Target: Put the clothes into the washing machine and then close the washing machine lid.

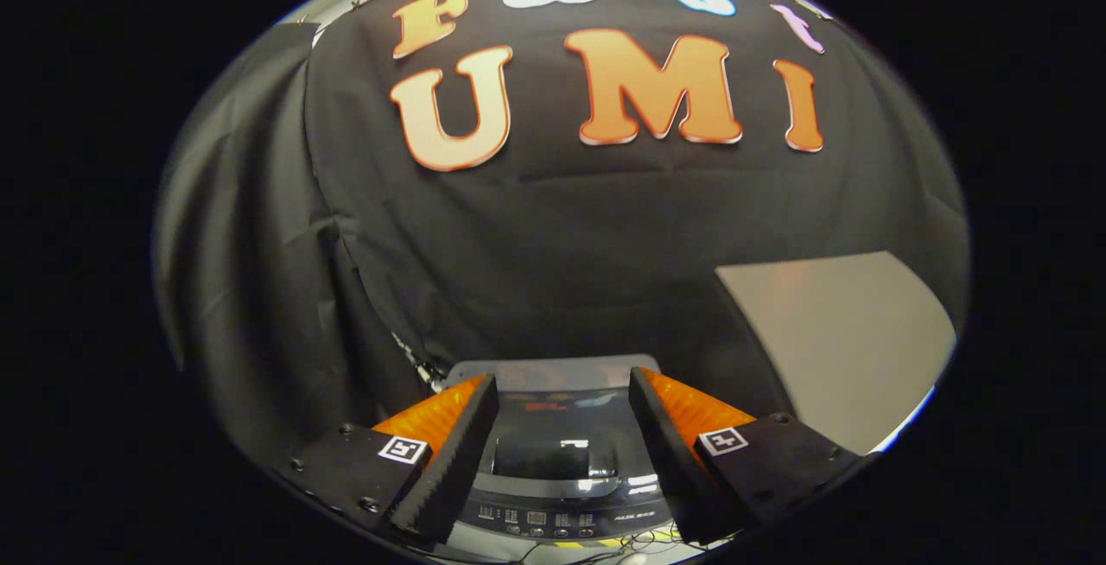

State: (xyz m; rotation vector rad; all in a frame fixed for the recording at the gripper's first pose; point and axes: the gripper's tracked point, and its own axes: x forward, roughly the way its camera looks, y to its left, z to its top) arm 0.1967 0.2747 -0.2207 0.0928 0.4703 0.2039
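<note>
Washing machine sits below and ahead of our gripper, seen between its spread, empty fingers; its lid looks down. We see no clothes, so loading seems done.

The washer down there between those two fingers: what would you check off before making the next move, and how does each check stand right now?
1. Fingers empty: ok, they are spread apart with nothing between them.
2. Washer in line: ok, it sits between and just ahead of the fingers.
3. Lid open for loading: not ok, the dark glossy lid looks flat and shut.
4. Clothes located: cannot tell.
5. Control panel out of the way: ok, it lies at the near edge, untouched.
6. Cables by the washer's near edge: cannot tell whether they could snag.
</note>
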